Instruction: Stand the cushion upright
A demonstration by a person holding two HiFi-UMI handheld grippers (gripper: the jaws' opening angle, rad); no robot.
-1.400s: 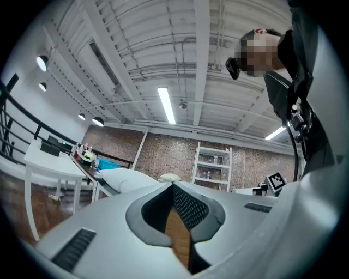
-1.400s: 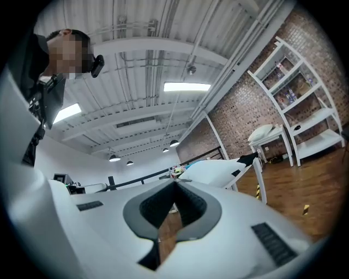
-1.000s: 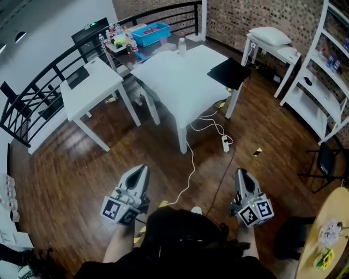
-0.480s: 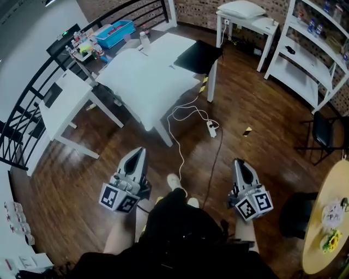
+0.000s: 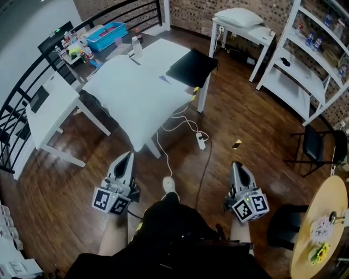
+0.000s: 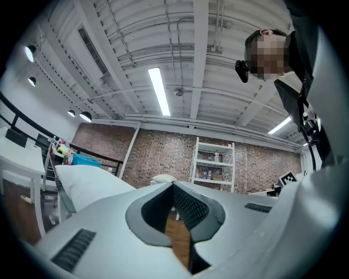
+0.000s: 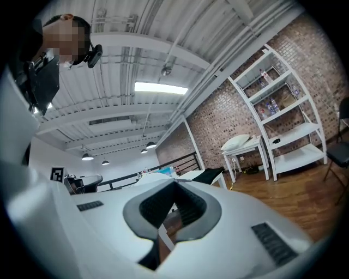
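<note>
Facing the cushion (image 5: 131, 95), lying flat on the bench (image 5: 157, 50) ahead and leftward, I judge my left tongs (image 5: 126, 158) nearer than my right tongs (image 5: 237, 166); both are pressed together, empty.

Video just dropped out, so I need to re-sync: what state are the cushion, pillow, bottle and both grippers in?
large white cushion: lying flat on the white table, not upright
small pillow: lying flat on the side table
bottle: standing upright
left gripper: fingers shut, empty
right gripper: fingers shut, empty
</note>
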